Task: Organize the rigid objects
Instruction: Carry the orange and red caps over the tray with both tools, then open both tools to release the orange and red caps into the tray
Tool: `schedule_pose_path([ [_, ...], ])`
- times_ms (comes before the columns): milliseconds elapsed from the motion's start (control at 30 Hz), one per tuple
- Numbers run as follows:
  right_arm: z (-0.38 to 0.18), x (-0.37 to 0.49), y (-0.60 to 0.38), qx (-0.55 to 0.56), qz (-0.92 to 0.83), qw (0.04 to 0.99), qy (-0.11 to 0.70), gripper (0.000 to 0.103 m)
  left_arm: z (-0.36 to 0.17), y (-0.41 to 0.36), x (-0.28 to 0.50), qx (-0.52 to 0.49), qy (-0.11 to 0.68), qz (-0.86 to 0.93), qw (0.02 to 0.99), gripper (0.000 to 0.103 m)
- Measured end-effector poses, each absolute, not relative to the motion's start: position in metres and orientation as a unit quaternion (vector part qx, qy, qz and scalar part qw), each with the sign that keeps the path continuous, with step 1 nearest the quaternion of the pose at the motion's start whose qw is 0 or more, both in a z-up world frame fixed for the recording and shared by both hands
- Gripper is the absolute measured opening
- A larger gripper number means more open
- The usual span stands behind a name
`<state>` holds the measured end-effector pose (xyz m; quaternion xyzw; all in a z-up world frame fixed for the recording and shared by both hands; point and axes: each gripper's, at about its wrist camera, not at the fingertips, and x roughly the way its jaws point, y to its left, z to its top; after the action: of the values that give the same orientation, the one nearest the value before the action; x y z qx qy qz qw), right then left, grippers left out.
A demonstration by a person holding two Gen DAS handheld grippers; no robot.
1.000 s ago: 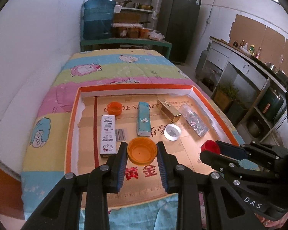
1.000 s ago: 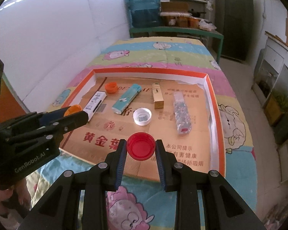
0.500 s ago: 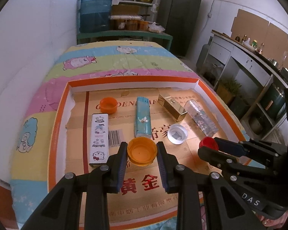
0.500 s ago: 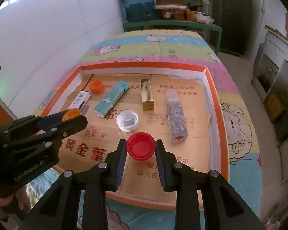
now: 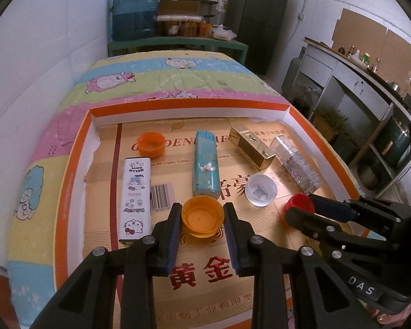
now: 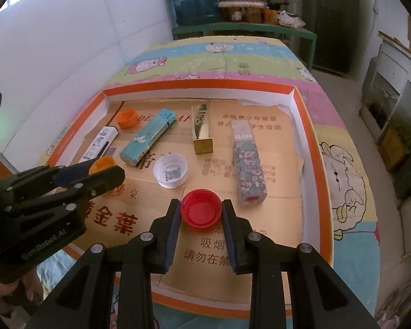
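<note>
My left gripper [image 5: 202, 220] is shut on an orange bottle cap [image 5: 202, 219], held hollow side up over the front left of the cardboard tray [image 5: 76, 148]. My right gripper [image 6: 201, 213] is shut on a red bottle cap [image 6: 201, 212], also hollow side up, above the tray's front middle. Each gripper shows in the other view, the left gripper [image 6: 106, 168] and the right gripper [image 5: 298, 207]. On the tray floor lie a second orange cap [image 5: 151, 144], a white cap [image 5: 261, 190], a white cartoon box [image 5: 135, 192], a teal box [image 5: 206, 164], a gold box [image 5: 252, 146] and a glittery box [image 5: 296, 163].
The tray sits on a table covered by a striped cartoon cloth [image 5: 161, 79], with a white wall on the left. A blue water jug [image 5: 135, 8] and shelves stand behind the table. A counter with bottles [image 5: 364, 63] runs along the right.
Both grippers have moved forward and down over the tray, each still holding its cap. The tray objects now appear nearer and larger.
</note>
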<state>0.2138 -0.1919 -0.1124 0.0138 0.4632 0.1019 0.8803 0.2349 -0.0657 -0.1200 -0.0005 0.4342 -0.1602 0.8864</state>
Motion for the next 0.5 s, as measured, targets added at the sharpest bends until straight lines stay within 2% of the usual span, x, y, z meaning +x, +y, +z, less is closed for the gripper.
schedule_pose_path([
  [500, -0.1130, 0.2135, -0.1916, 0.010, 0.099, 0.882, 0.460, 0.031, -0.1232, -0.0664, 0.2355, -0.001, 0.433, -0.160, 0.887, 0.031],
])
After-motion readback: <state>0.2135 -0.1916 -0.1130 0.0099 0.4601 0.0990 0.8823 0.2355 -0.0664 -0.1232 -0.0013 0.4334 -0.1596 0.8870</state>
